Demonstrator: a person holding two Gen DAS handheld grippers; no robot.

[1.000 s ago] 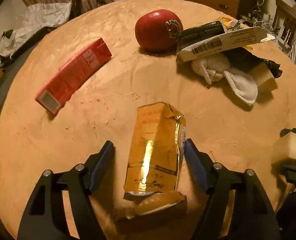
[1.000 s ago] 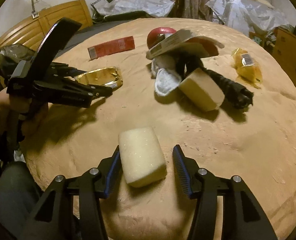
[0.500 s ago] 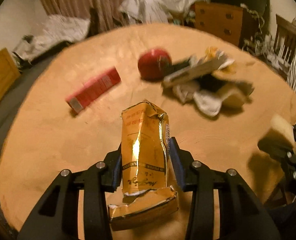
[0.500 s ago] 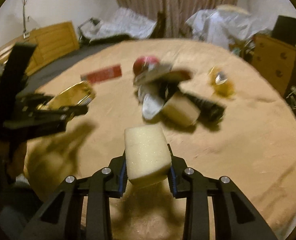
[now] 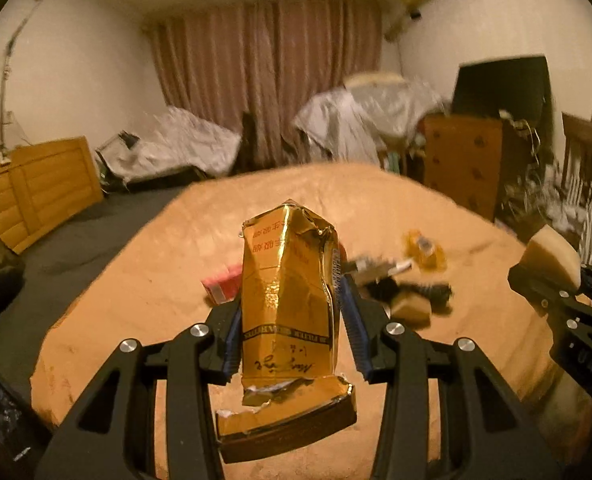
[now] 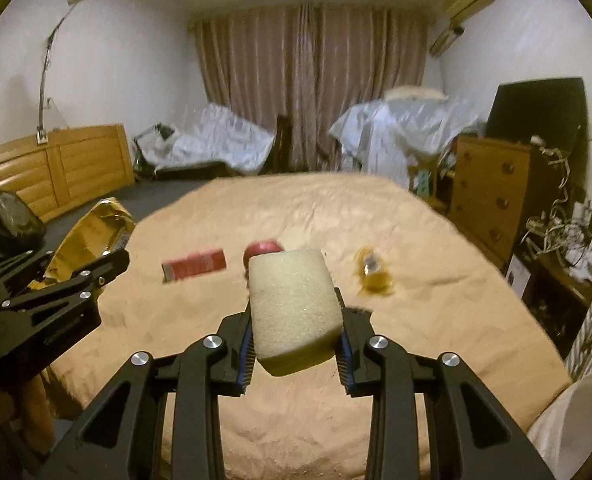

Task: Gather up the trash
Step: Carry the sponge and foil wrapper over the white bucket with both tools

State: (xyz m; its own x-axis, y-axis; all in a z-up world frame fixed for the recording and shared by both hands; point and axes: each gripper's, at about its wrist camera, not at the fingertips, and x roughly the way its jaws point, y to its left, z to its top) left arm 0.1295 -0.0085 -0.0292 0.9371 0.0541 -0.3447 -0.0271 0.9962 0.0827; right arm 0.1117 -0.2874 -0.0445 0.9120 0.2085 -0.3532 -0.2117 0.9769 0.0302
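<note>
Gold pack pinched upright in the left gripper, off the table; right gripper squeezes a sponge above it; red box farther back.

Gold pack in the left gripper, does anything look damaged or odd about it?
Yes. The gold pack, clamped in the left gripper, is crumpled along its top, and its torn lid hangs open below with a ragged edge.

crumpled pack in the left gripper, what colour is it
Shiny gold with dark print; the crumpled pack shows best in the left wrist view.
</note>
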